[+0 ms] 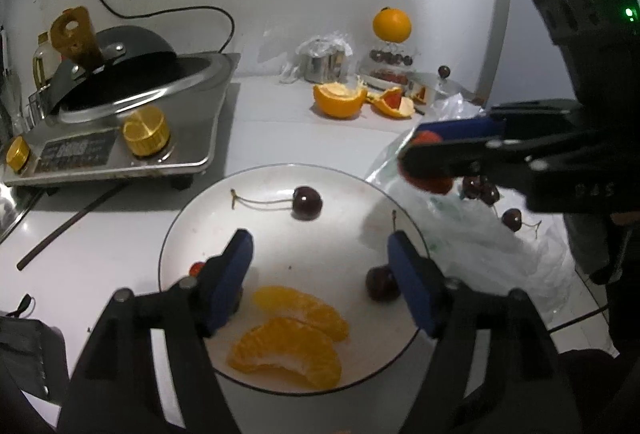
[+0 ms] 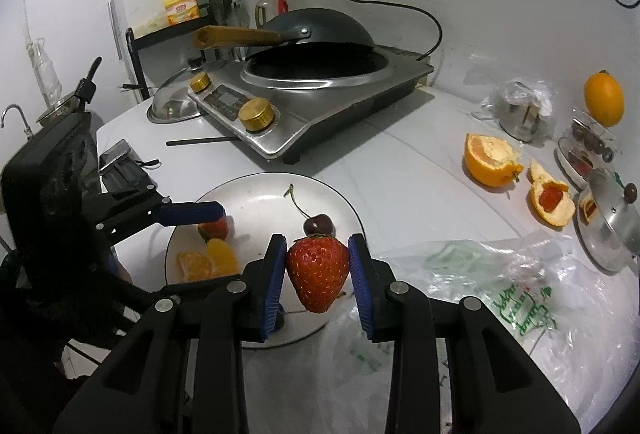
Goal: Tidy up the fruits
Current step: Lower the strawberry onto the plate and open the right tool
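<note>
1. The right wrist view shows the right gripper (image 2: 318, 270) pinching a strawberry (image 2: 318, 274) between its blue pads, over the near rim of the white plate (image 2: 344, 206); the left wrist view shows only a red sliver.
2. The left gripper (image 1: 320, 270) hangs over the plate, jaws spread and empty, angled downward.
3. Orange segments (image 1: 292, 338) and a cherry (image 1: 307, 203) lie on the plate; a plastic bag (image 2: 500, 274) lies beside it.

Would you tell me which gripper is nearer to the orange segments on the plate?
Left. The left gripper hangs open directly over the orange segments; the right gripper, shut on a strawberry, is at the plate's far edge.
</note>
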A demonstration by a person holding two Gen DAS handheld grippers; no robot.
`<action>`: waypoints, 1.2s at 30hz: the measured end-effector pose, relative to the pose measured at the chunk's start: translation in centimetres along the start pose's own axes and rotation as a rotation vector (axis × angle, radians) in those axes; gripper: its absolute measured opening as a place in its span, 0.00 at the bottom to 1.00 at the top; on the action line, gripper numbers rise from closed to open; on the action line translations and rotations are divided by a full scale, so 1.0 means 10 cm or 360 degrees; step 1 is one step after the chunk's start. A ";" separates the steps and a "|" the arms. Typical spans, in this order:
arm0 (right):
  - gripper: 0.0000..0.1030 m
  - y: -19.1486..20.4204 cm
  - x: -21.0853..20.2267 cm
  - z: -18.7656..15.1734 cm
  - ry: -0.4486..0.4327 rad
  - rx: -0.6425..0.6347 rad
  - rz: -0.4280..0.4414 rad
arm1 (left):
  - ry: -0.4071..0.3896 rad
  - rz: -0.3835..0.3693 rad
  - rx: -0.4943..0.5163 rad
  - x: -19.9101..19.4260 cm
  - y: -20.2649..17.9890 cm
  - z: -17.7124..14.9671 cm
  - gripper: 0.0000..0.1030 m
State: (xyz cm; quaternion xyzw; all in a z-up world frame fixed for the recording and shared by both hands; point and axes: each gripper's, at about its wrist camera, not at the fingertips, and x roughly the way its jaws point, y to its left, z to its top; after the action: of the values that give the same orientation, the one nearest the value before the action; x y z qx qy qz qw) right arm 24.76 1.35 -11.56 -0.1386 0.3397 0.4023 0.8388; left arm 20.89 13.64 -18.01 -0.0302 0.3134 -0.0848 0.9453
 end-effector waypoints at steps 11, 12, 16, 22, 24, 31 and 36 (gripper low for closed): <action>0.33 0.15 0.34 0.04 0.0079 -0.0027 0.0053 | -0.0035 0.0063 -0.0041 -0.18 0.20 -0.06 0.70; 0.33 0.16 0.37 0.04 0.0086 -0.0029 0.0057 | -0.0032 0.0066 -0.0042 -0.19 0.21 -0.07 0.70; 0.33 0.21 0.49 0.04 0.0120 -0.0034 0.0072 | -0.0035 0.0077 -0.0057 -0.21 0.26 -0.10 0.70; 0.33 0.27 0.69 -0.01 0.0186 -0.0017 0.0058 | -0.0037 0.0094 -0.0082 -0.25 0.33 -0.15 0.70; 0.33 0.28 0.74 -0.03 0.0204 -0.0011 0.0063 | -0.0036 0.0095 -0.0084 -0.26 0.34 -0.17 0.70; 0.33 0.29 0.80 -0.05 0.0241 0.0011 0.0058 | -0.0026 0.0132 -0.0100 -0.31 0.36 -0.19 0.70; 0.39 0.29 0.73 -0.05 0.0220 0.0020 0.0049 | -0.0033 0.0139 -0.0113 -0.34 0.34 -0.19 0.70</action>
State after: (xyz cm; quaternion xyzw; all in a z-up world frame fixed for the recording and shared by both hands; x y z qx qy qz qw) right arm 25.52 7.22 -16.81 -0.1557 0.4014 0.4025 0.8079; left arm 17.55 17.62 -17.93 -0.0508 0.3076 -0.0319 0.9496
